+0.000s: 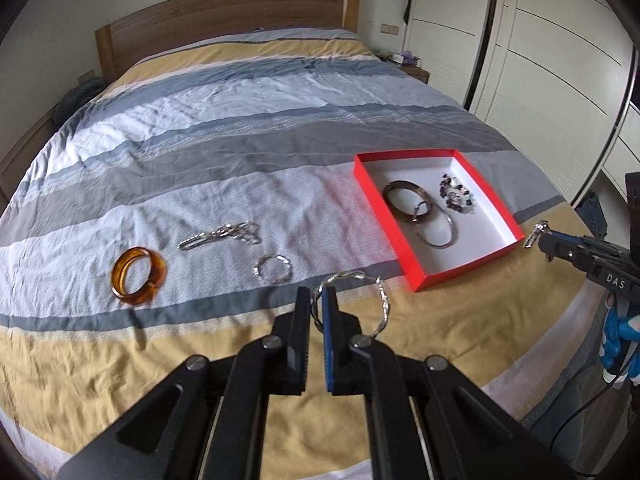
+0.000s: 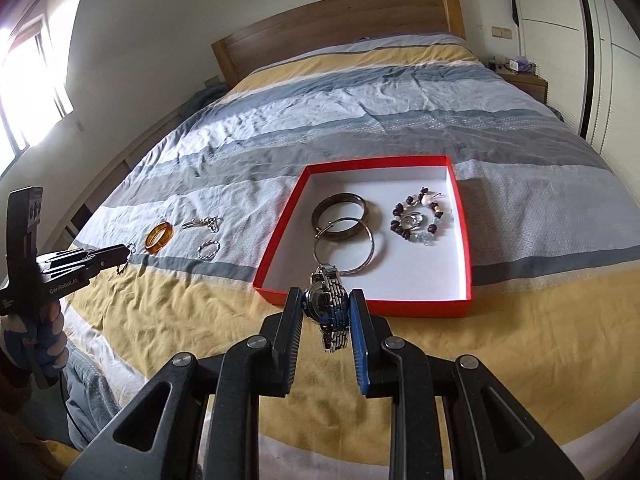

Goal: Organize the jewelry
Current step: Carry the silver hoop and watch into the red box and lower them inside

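Watch in R tool, near box edge

left tongs clamp silver bracelet | red box holds bangles | bedspread

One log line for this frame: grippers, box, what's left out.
left gripper: shut on silver bracelet | right gripper: shut on watch | red box: bangles inside | bedspread: amber bangle, chain

Location: a home bedroom. Indicators: a double bed with striped cover and wooden headboard, a bedside cabinet, full-height white wardrobe doors, and what appears to be an overexposed window.
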Demonstrator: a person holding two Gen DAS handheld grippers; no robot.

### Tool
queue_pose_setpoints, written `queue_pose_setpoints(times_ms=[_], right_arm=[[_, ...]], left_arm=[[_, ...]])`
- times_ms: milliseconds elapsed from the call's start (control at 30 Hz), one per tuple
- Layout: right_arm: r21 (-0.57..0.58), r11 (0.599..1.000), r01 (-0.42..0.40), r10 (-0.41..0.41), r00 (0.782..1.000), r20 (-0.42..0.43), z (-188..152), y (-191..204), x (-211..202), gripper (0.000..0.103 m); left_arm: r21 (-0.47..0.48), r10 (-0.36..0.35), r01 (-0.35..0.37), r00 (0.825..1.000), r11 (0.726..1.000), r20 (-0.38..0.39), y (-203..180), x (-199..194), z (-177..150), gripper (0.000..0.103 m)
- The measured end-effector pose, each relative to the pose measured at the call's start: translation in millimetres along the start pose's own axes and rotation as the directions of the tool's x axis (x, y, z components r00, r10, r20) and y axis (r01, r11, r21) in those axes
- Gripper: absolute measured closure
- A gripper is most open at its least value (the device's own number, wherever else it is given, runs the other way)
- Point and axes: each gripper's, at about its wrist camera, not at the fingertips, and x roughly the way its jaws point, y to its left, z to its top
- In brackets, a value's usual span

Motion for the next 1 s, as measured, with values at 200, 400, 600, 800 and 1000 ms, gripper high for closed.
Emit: queue_pose_setpoints(times_ms=[200,400,600,800,1000], right_arm=[[0.02,1.0,0.008,-0.008,1.0,0.004,9,-20,12,0.08],[0.029,1.0,0.003,-0.003,1.0,-0.002,16,-35,31,0.08],[0.03,1.0,0.007,-0.006,1.0,-0.027,24,-49,55,0.08],[0.03,0.999,0.023,-0.02,0.996,-0.081,29,-64,83,0.08],[0.018,0.999,0.031,-0.028,0.991,-0.134,25,-73,102,0.08]], left_arm=[[0.05,-0.066,0.066,0.998,0.997,-0.002,-35,20,18,0.098],[0.075,-0.113,0.114,0.993,0.991,-0.017,-62,45,32,0.098],[0.093,-0.155,0.157,0.987,0.983,-0.037,-85,72,45,0.098],[0.116,-0.174,0.181,0.982,0.977,-0.07,-106,103,51,0.098],[0.126,-0.168,0.183,0.978,0.975,-0.124,-116,133,47,0.098]])
